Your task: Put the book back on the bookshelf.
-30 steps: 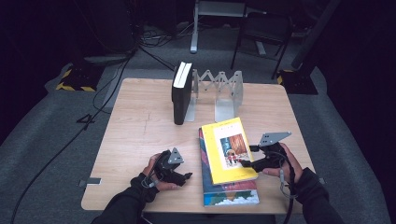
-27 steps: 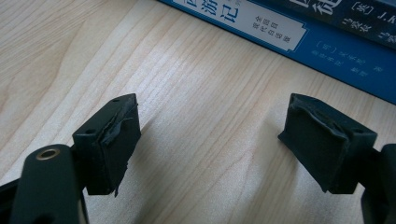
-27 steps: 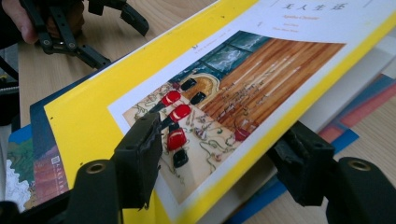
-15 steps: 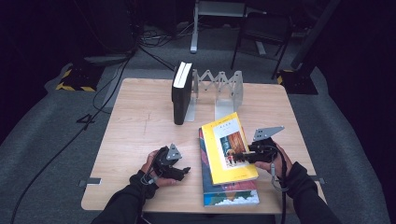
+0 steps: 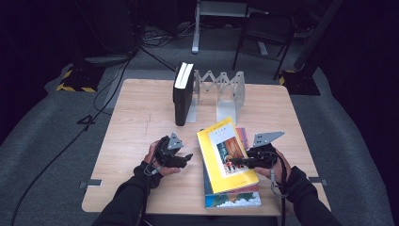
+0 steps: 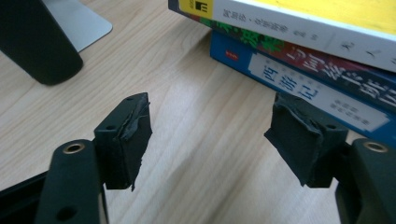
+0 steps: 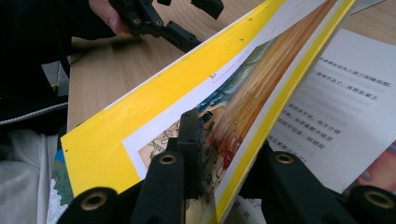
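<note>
A yellow book [image 5: 226, 153] lies on top of a stack of books [image 5: 233, 197] at the table's front right. My right gripper [image 5: 230, 164] is at its right edge, and its jaws have just been closing. In the right gripper view the gripper [image 7: 224, 140] is shut on the yellow cover [image 7: 187, 84], one jaw above and one below, with a printed page [image 7: 327, 102] bared underneath. My left gripper [image 5: 188, 157] hovers just left of the stack. Its jaws have also been closing, but the gripper [image 6: 210, 135] stays open with bare wood between the pads, near the blue book's spine [image 6: 299, 79].
A thick black book [image 5: 182, 94] stands upright at the back of the wooden table [image 5: 141, 117], leaning in a grey folding metal rack [image 5: 226, 89]. Chairs and cables sit on the dark floor beyond the table.
The left hand has shifted a little up the table and toward the stack. The right hand has stayed at the yellow book's edge.
</note>
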A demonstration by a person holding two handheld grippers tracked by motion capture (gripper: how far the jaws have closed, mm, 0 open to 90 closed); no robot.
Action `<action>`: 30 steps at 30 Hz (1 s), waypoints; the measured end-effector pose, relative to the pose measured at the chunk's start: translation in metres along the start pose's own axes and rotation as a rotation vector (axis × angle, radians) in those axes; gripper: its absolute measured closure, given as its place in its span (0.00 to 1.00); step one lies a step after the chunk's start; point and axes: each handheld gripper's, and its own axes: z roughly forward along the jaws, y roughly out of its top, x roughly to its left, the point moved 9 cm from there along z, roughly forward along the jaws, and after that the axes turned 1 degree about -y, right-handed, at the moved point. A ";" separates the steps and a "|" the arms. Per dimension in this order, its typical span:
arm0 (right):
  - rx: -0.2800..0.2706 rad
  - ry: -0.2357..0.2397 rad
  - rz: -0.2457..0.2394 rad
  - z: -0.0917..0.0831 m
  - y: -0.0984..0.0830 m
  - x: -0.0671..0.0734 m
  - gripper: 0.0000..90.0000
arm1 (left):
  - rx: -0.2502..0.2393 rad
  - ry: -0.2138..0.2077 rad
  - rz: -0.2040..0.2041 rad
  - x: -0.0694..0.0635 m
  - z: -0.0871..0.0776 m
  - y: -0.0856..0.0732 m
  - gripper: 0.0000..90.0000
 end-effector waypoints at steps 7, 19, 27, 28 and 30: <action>-0.018 0.010 -0.031 0.001 0.000 0.004 0.84 | 0.011 -0.037 -0.019 0.004 0.017 0.009 0.44; -0.065 0.008 -0.078 -0.004 0.004 0.009 0.84 | -0.106 -0.083 -0.016 0.002 0.026 0.030 0.62; -0.142 -0.035 -0.152 -0.015 0.020 0.013 0.83 | -0.268 -0.116 -0.029 0.008 0.001 0.068 0.78; -0.147 -0.041 -0.166 -0.016 0.023 0.013 0.82 | -0.282 -0.117 -0.017 0.010 -0.003 0.074 0.79; -0.159 -0.041 -0.185 -0.018 0.027 0.014 0.81 | -0.290 -0.119 0.000 0.011 -0.007 0.082 0.82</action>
